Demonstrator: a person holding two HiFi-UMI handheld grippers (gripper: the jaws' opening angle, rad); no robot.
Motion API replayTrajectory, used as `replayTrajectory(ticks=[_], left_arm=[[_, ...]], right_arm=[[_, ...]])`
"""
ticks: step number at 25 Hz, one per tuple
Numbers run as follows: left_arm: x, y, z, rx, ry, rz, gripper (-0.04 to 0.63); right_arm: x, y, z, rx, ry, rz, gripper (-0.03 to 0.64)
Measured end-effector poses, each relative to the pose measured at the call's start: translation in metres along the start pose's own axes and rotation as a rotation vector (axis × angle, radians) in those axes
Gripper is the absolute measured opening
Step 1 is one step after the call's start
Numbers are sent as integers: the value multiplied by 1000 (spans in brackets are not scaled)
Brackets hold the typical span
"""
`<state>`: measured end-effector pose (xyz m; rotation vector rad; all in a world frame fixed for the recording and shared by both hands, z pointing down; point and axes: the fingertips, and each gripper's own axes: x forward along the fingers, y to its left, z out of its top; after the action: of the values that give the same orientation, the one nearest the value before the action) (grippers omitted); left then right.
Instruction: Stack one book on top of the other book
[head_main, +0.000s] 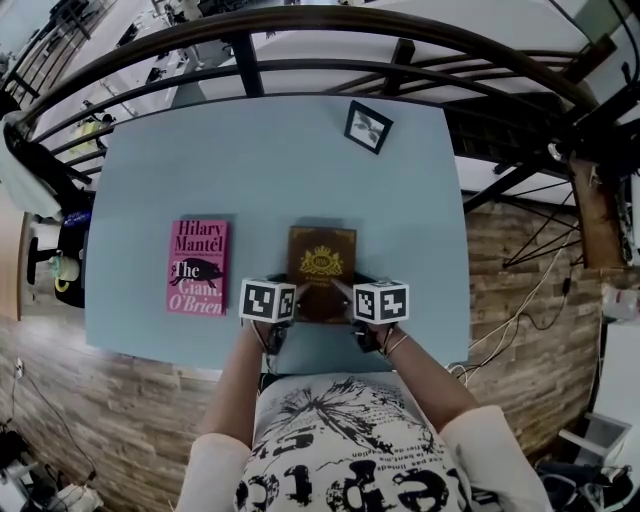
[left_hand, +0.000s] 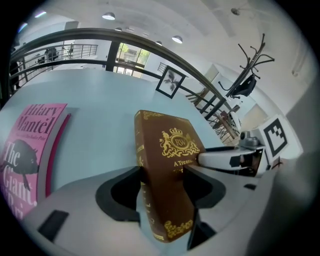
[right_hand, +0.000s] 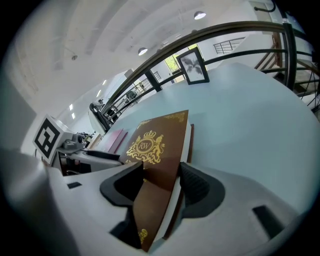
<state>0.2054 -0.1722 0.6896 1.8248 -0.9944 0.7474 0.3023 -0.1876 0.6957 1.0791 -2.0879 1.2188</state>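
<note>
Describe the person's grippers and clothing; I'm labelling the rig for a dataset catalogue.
The left gripper and right gripper have smooth pale grey bodies with curved black pads inside the jaws. Each carries a white cube printed with black square markers. The person wears a white top with black print and pale sleeves.

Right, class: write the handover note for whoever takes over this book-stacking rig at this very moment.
Left tool: open, with the near left corner of the brown book between its jaws, not clamped.
Right tool: shut on the brown book's near right corner, pads apparently on both covers.
The brown book lies on the table; the pink book lies to its left, apart.
Done: brown book reached.
Left: probably close the left tool, lift, set the brown book on the pink book, release.
</note>
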Motion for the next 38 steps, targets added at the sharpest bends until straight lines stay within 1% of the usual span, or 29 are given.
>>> replayTrajectory(ticks=[3, 8, 14, 17, 20, 23, 28, 35, 38], left_arm=[[-7, -3, -1, 16, 6, 13, 262], [-32, 0, 12, 36, -63, 57, 262], [-64, 23, 15, 34, -92, 49, 262], [-86, 44, 19, 48, -103, 51, 261], [-110, 67, 23, 45, -106, 45, 259], [-136, 92, 26, 44, -113, 40, 259], [-173, 138, 30, 47, -128, 36, 259], [-203, 203, 14, 19, -116, 13, 258], [-212, 226, 4, 36, -93, 15, 253]], right_arm=[[-7, 8, -1, -9, 7, -8, 218], [-16, 28, 10, -38, 10, -11, 212], [-9, 67, 19, -55, 16, -14, 210], [-2, 95, 24, -56, -2, -20, 210], [6, 124, 31, -65, -22, -34, 209], [19, 159, 38, -63, -35, -18, 209], [46, 210, 47, -56, -41, -18, 209], [94, 268, 38, -39, -6, 11, 210], [111, 284, 32, -48, 15, 2, 210]])
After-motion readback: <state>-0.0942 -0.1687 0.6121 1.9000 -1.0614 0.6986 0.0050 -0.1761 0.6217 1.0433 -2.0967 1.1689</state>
